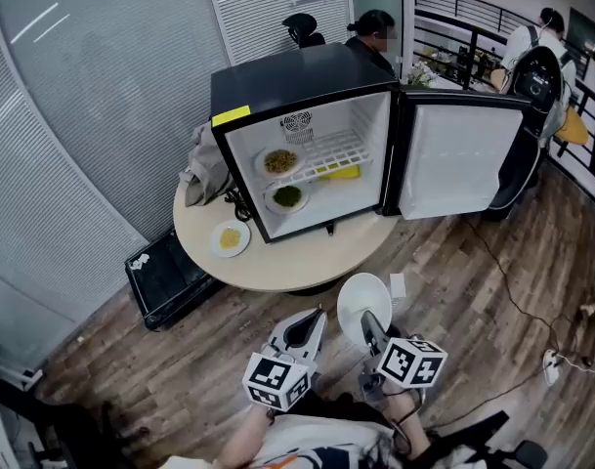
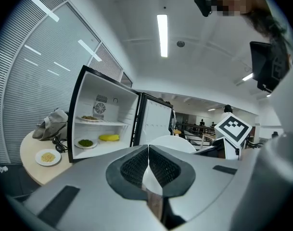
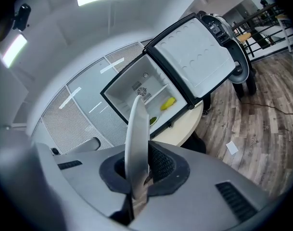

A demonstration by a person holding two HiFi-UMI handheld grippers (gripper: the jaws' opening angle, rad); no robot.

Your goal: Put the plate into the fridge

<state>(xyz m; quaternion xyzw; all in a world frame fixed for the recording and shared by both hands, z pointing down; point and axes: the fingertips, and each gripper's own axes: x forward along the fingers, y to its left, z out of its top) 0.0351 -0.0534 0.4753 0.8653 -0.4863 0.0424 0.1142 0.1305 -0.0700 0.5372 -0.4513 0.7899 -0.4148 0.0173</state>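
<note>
A black mini fridge [image 1: 277, 91] stands on a round table [image 1: 297, 262], its door [image 1: 463, 159] swung open to the right. Inside, one plate of food [image 1: 279, 161] sits on the wire shelf. Another plate [image 1: 287, 197] and a yellow item [image 1: 341, 172] lie below. My right gripper [image 1: 371, 326] is shut on the rim of an empty white plate [image 1: 361, 304], held upright in front of the table and seen edge-on as the white plate [image 3: 136, 134] in the right gripper view. My left gripper [image 1: 310, 322] hangs beside it, shut and empty, jaws [image 2: 148, 170] pressed together.
A small plate of food [image 1: 229, 237] and a grey cloth [image 1: 204, 169] with cables lie on the table left of the fridge. A black case [image 1: 165, 277] sits on the wood floor by the table. A paper scrap [image 1: 397, 285] lies near. People sit and stand behind.
</note>
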